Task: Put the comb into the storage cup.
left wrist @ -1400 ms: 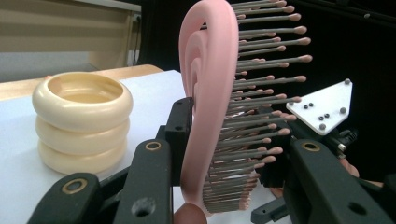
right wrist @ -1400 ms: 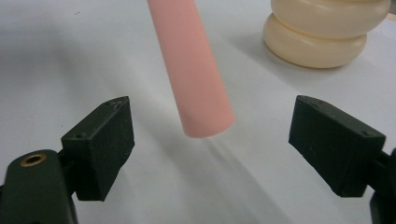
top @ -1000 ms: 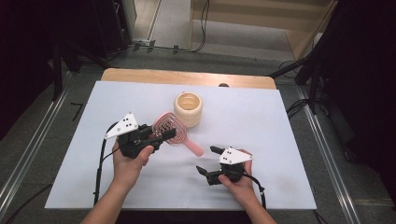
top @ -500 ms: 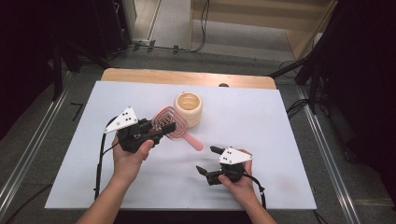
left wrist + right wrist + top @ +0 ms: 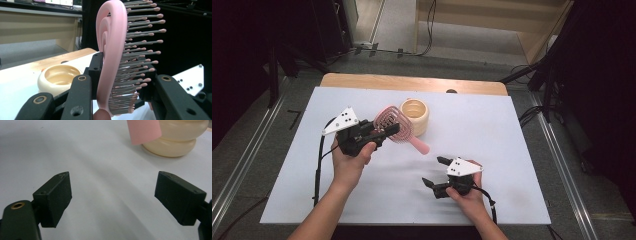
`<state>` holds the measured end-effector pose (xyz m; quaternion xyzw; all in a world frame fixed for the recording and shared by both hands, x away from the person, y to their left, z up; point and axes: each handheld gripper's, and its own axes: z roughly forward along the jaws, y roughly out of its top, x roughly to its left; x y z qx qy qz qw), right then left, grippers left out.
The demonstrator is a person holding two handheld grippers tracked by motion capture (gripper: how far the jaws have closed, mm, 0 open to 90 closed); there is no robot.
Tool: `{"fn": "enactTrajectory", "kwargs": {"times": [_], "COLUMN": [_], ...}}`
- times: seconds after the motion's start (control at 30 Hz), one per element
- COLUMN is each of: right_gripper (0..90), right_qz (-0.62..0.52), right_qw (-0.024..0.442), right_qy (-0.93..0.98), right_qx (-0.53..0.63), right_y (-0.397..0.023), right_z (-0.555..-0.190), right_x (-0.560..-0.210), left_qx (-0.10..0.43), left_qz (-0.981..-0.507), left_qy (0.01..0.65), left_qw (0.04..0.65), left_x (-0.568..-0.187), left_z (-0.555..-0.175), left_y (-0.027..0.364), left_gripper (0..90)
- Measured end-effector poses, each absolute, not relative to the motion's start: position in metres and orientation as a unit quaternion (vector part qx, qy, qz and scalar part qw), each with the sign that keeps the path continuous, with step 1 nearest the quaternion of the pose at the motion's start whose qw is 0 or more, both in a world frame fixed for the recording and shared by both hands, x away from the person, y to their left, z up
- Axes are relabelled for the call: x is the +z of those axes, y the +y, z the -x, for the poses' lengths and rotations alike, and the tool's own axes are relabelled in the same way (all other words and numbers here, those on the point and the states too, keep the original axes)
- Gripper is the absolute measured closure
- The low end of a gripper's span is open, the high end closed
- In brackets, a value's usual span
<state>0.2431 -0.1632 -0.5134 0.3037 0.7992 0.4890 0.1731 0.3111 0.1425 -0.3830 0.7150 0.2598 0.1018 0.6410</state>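
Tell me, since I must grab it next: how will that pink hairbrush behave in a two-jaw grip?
The pink hairbrush probably stays stiff: its head keeps its shape clamped in the left gripper. Its bristles bend toward one jaw, so that side may give a little. It seems light, since the handle hangs out unsupported without drooping.

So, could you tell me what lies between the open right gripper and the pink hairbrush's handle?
Nothing: in the high view, bare white table separates the right gripper from the hairbrush.
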Motion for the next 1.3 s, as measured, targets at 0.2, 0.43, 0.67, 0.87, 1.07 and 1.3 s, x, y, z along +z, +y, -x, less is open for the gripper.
{"fn": "enactTrajectory", "kwargs": {"times": [0.2,0.43,0.67,0.87,1.07,1.3], "right_gripper": [12.5,12.5,12.5,12.4,9.3,0.0], "right_qz": [-0.304,-0.303,-0.303,-0.298,-0.307,-0.298], "right_qw": [0.171,0.171,0.170,0.172,0.164,0.161], "right_qy": [0.799,0.797,0.794,0.792,0.779,0.775], "right_qx": [0.490,0.494,0.498,0.504,0.521,0.534], "right_y": [-0.163,-0.164,-0.165,-0.167,-0.176,-0.184], "right_z": [-0.243,-0.243,-0.243,-0.243,-0.242,-0.241], "right_x": [-0.513,-0.513,-0.513,-0.511,-0.507,-0.500], "left_qx": [0.111,0.122,0.131,0.138,0.142,0.148], "left_qz": [-0.713,-0.709,-0.707,-0.704,-0.700,-0.694], "left_qy": [0.260,0.260,0.263,0.266,0.270,0.273], "left_qw": [0.642,0.644,0.643,0.643,0.646,0.649], "left_x": [-0.374,-0.365,-0.357,-0.352,-0.347,-0.342], "left_z": [-0.317,-0.324,-0.332,-0.339,-0.345,-0.351], "left_y": [0.144,0.145,0.145,0.145,0.145,0.146], "left_gripper": [64.6,64.6,64.7,64.7,64.7,64.7]}}
